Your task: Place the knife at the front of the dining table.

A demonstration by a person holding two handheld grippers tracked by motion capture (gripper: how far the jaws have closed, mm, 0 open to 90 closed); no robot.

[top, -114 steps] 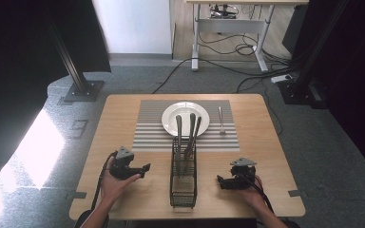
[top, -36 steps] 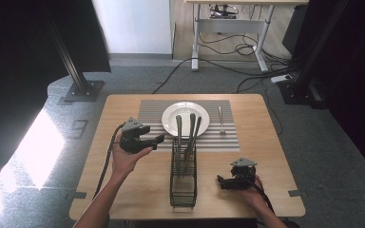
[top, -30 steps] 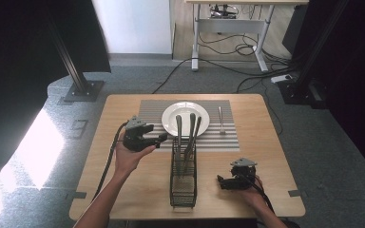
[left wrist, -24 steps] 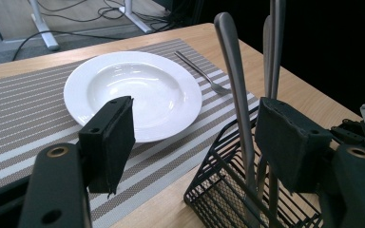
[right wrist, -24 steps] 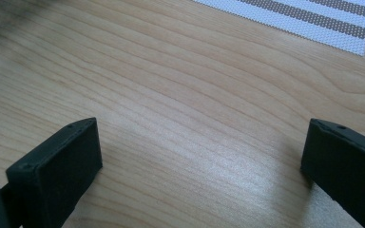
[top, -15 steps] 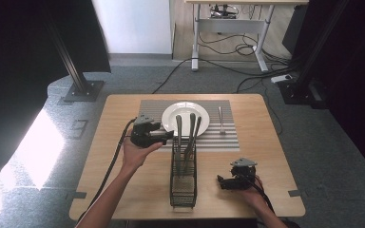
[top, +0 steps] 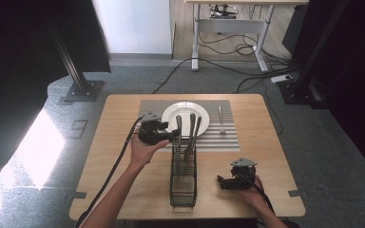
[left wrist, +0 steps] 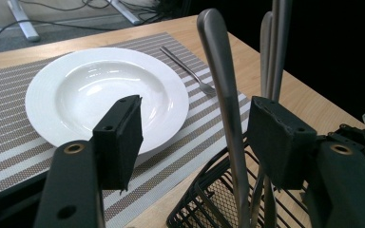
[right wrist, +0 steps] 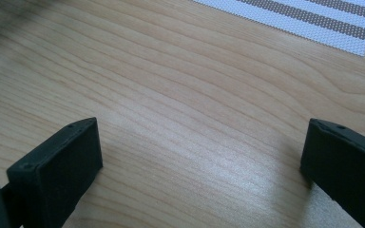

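Observation:
A black wire caddy stands mid-table with three metal utensils upright in it. My left gripper has reached the caddy's far end, at the height of the handles. In the left gripper view, the nearest utensil handle rises between the jaws of the left gripper. The jaws have just been closing, but a gap shows on both sides of the handle, so the gripper is open. My right gripper rests on the table right of the caddy. In its own view the right gripper stands wide open over bare wood.
A white plate lies on a striped placemat behind the caddy, with a fork to its right. In the left gripper view, the plate and fork lie beyond the jaws. Two more handles stand at the right.
My left hand has moved right and slightly away from me, up to the utensil handles in the caddy. The right hand and its gripper have stayed in place.

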